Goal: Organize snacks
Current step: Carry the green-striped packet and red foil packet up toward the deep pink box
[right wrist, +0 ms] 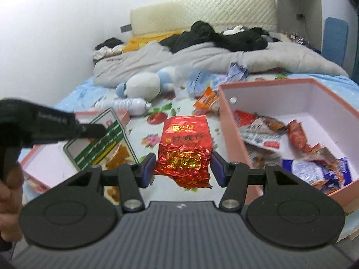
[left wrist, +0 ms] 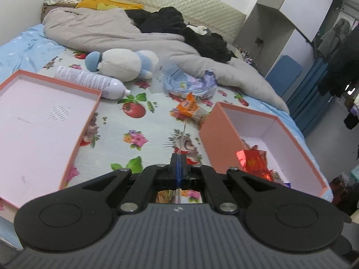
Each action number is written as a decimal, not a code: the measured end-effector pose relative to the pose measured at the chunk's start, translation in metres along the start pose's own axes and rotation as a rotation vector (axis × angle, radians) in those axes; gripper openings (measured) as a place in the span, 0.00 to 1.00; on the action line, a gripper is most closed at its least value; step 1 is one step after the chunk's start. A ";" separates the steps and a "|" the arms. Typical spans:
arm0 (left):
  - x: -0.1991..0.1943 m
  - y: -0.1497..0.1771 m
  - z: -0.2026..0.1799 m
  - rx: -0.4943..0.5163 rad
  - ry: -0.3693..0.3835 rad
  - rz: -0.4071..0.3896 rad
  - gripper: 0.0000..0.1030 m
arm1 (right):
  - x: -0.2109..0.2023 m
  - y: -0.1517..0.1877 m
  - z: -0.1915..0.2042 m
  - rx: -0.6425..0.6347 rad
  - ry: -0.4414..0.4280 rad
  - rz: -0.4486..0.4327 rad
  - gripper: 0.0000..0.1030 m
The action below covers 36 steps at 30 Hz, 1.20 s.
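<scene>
Right gripper (right wrist: 182,168) spread wide around a red foil packet (right wrist: 185,152) on the floral sheet (right wrist: 148,139), pads apart from it. Left gripper (right wrist: 89,130) pinching a green-striped snack bag (right wrist: 101,141) over the pink lid (right wrist: 38,163). Beside, pink box (right wrist: 226,112) with snacks.

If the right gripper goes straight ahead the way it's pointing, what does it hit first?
Most likely the red foil packet, lying between the open right gripper's fingers; past it is floral bedsheet. Depth is uncertain.
</scene>
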<state>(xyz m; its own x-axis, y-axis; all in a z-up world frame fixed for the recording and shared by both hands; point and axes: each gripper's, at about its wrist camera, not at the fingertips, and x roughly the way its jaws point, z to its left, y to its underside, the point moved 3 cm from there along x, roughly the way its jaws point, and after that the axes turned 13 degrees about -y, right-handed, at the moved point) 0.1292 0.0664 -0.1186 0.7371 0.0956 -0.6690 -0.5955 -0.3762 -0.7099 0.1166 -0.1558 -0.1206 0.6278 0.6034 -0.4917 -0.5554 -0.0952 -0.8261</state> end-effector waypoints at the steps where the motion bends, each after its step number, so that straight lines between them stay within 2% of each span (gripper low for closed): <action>1: -0.003 0.000 -0.003 0.001 0.007 -0.001 0.00 | -0.004 -0.002 -0.001 0.000 0.005 -0.007 0.54; 13: -0.040 -0.011 -0.061 0.079 0.137 0.003 0.00 | -0.061 -0.021 -0.025 0.035 0.056 -0.069 0.54; 21: -0.057 -0.028 -0.111 0.158 0.244 -0.016 0.00 | -0.084 -0.033 -0.050 0.022 0.136 -0.108 0.54; 29: -0.045 -0.046 -0.165 0.219 0.315 -0.018 0.00 | -0.085 -0.048 -0.089 0.020 0.213 -0.138 0.54; 36: -0.003 -0.068 -0.206 0.255 0.340 -0.010 0.00 | -0.074 -0.066 -0.131 0.016 0.279 -0.148 0.54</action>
<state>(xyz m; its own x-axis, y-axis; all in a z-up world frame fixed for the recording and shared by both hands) 0.2334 -0.0987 -0.0233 0.7813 -0.2277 -0.5811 -0.6161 -0.1323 -0.7765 0.1786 -0.2980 -0.0659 0.8267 0.3695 -0.4243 -0.4535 -0.0088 -0.8912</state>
